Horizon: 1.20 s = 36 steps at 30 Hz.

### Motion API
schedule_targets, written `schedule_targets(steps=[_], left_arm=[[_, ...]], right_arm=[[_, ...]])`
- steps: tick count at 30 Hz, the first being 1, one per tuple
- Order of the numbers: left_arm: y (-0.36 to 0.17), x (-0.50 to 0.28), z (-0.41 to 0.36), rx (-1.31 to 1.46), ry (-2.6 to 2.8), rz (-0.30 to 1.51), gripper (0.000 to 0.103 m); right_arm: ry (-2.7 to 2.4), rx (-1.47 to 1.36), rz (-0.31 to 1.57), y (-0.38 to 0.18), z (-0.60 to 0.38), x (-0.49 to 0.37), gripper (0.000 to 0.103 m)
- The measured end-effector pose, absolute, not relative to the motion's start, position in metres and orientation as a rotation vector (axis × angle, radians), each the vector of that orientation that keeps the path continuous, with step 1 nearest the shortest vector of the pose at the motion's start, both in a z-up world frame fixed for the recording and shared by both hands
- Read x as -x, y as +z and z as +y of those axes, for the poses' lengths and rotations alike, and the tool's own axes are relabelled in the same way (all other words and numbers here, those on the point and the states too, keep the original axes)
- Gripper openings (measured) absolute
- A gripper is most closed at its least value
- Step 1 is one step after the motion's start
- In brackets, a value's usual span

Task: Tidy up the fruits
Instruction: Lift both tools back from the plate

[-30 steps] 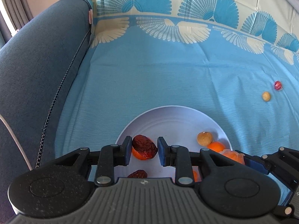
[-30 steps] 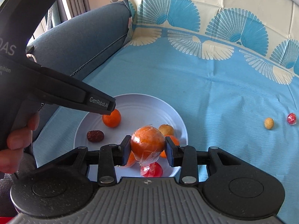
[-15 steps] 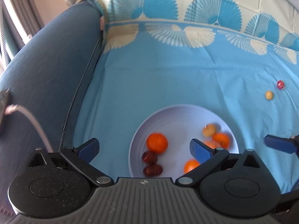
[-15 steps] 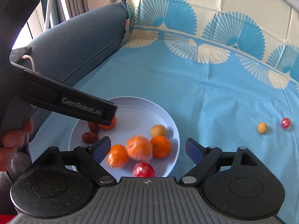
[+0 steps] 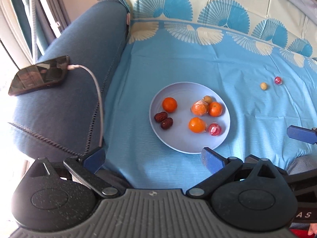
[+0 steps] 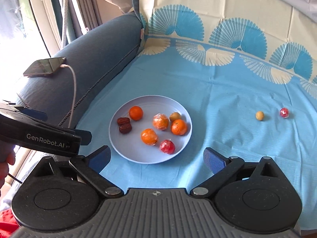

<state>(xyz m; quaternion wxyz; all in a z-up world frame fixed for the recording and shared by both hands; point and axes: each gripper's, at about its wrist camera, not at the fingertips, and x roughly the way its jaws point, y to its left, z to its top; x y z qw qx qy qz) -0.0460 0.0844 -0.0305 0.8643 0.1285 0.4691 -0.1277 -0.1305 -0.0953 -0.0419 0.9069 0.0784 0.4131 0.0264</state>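
A pale lilac plate (image 5: 178,146) (image 6: 138,157) lies on the blue cloth. On it are two dark red dates (image 5: 163,120), a bare orange (image 5: 169,104), a wrapped orange (image 6: 160,121), further oranges, a tan fruit and a red wrapped fruit (image 6: 167,146). Far right on the cloth lie a small tan fruit (image 6: 259,115) and a small red wrapped one (image 6: 284,112). My left gripper (image 5: 151,158) hangs open and empty above the plate's near edge. My right gripper (image 6: 156,158) is opening its jaws, with nothing between them, also short of the plate.
A blue sofa arm (image 5: 69,91) rises left of the cloth. A phone (image 5: 39,75) lies on it, with a white cable (image 5: 98,99) trailing toward the cloth's edge. The patterned cloth runs up the sofa back (image 6: 218,15). A fingertip of the right gripper (image 5: 301,134) shows at far right.
Both grippers opened: the left let go of a date, the right of the wrapped orange, both now on the plate. Both grippers pulled up and back from the plate.
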Motion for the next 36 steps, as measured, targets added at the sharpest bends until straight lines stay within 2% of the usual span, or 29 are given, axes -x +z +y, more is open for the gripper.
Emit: schedule_targets(steps=[18, 36], left_arm=[[-0.002, 0.117, 0.109, -0.277, -0.258, 0.899, 0.103], [-0.001, 0.124, 0.102, -0.311, -0.268, 0.892, 0.103]], right_arm=[[0.024, -0.094, 0.73, 0.001, -0.072, 0.209, 0.1], [0.016, -0.09, 0.719, 0.004, -0.071, 0.213, 0.1]])
